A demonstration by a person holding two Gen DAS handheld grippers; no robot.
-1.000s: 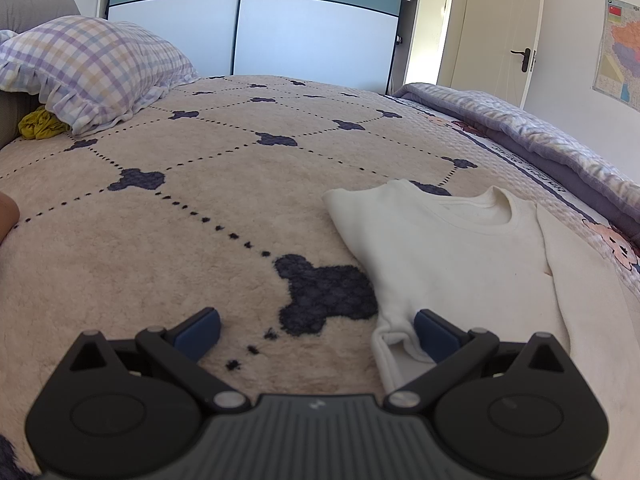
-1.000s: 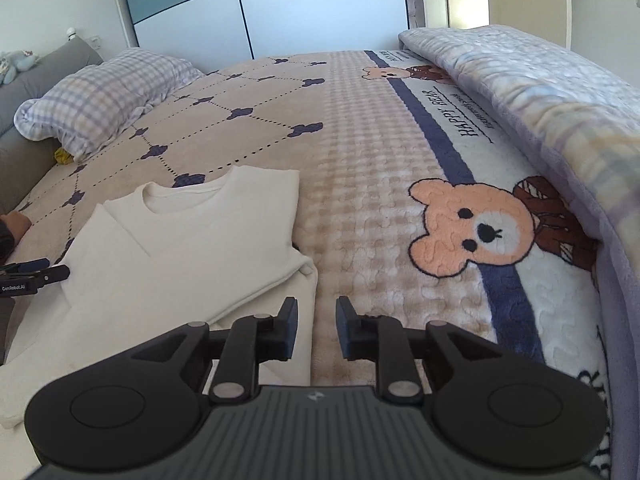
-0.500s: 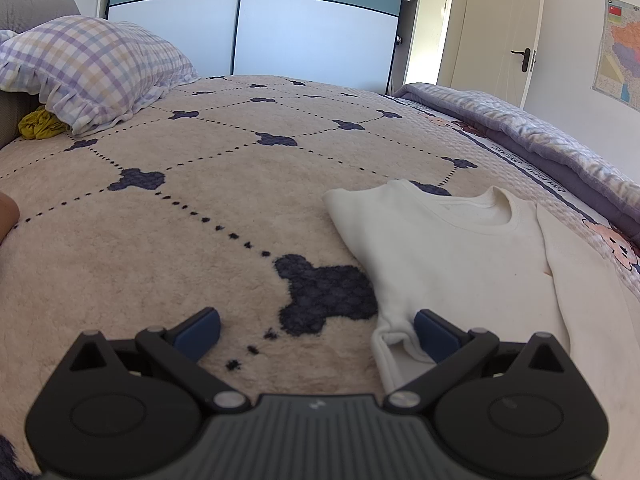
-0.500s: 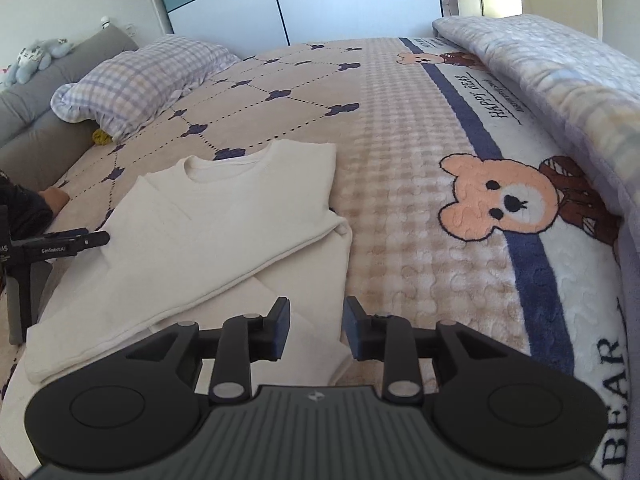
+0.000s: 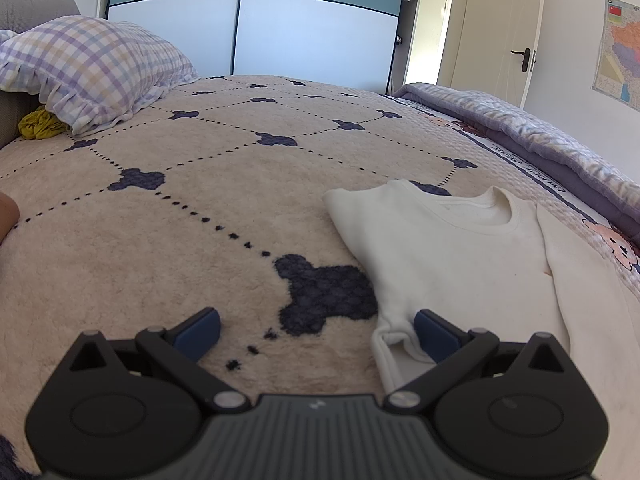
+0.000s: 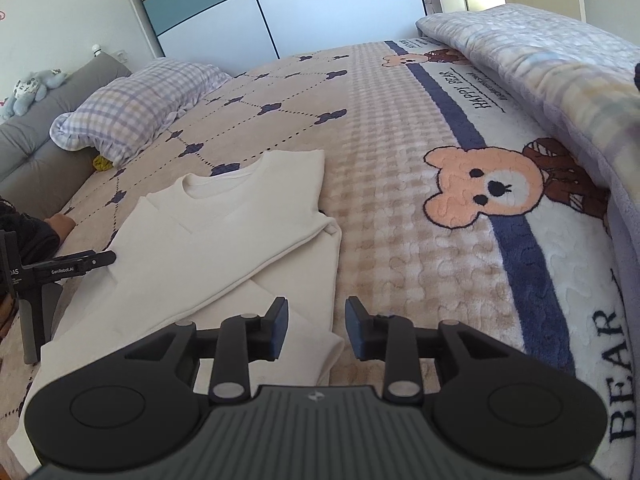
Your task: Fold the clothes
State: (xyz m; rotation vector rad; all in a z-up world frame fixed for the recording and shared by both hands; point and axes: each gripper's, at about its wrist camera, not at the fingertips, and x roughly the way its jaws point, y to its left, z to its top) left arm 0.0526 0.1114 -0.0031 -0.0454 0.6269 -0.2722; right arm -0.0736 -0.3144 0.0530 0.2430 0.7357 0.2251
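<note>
- The right gripper [image 6: 316, 328] has been widening its jaws from narrow; nothing is between them, so it is probably preparing a grasp.
- The left gripper [image 5: 316, 334] is standing wide, unmoved.
- The white sweater [image 6: 224, 240] is lying half-folded on the bed [image 6: 400, 160].
- Its lower hem is being hidden.

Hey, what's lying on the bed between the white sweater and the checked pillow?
Nothing lies there: between the white sweater and the checked pillow there is only bare blanket with its navy clover pattern. The left wrist view shows it best.
</note>
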